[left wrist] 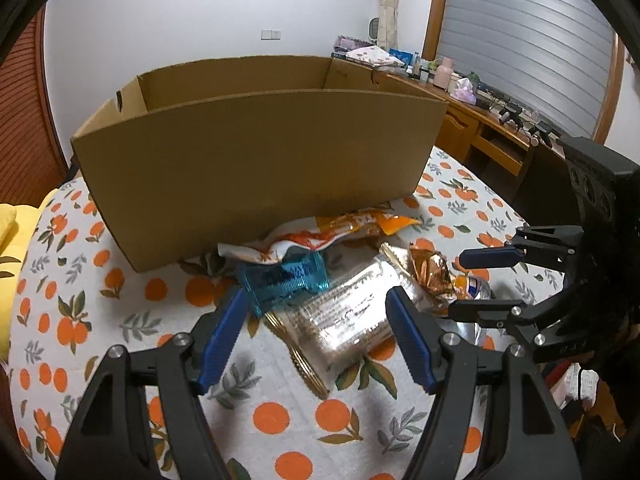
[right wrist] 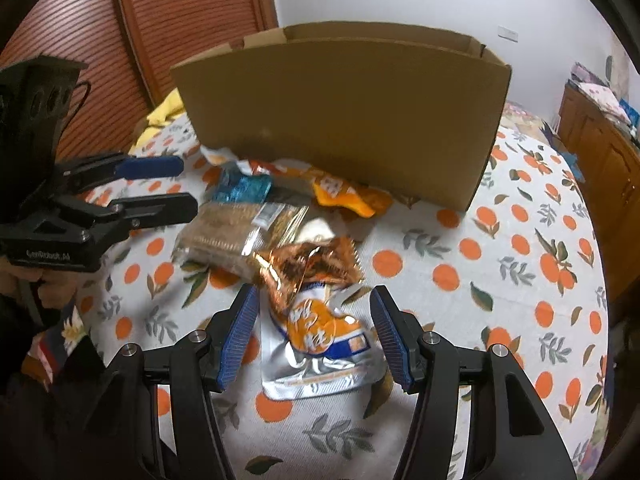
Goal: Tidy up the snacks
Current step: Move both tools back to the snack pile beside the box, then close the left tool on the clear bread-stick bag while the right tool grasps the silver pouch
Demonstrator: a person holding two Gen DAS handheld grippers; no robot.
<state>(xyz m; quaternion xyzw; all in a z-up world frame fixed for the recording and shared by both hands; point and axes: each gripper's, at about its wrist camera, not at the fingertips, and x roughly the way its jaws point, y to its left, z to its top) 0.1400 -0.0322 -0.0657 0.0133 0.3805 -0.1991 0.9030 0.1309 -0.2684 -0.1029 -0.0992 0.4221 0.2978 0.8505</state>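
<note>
The orange-print cloth [left wrist: 280, 412] covers the whole surface; on it stands the open cardboard box [left wrist: 256, 160], the landmark here, its long front wall facing both cameras; the snacks lie in a loose heap on the cloth just in front of that wall; touching its foot is an orange-and-white packet [left wrist: 320, 236]; nearer the cameras than that lie a blue packet [left wrist: 286, 280], a clear sleeve of biscuits [left wrist: 348, 316], a crumpled copper wrapper [right wrist: 308, 264] and, farthest from the box, a silver-and-orange bag [right wrist: 320, 344]; the left gripper [left wrist: 316, 336] hangs above the biscuit sleeve, fingers apart, gripping nothing; the right gripper [right wrist: 314, 336] hangs above the silver-and-orange bag, fingers likewise spread and empty.
</note>
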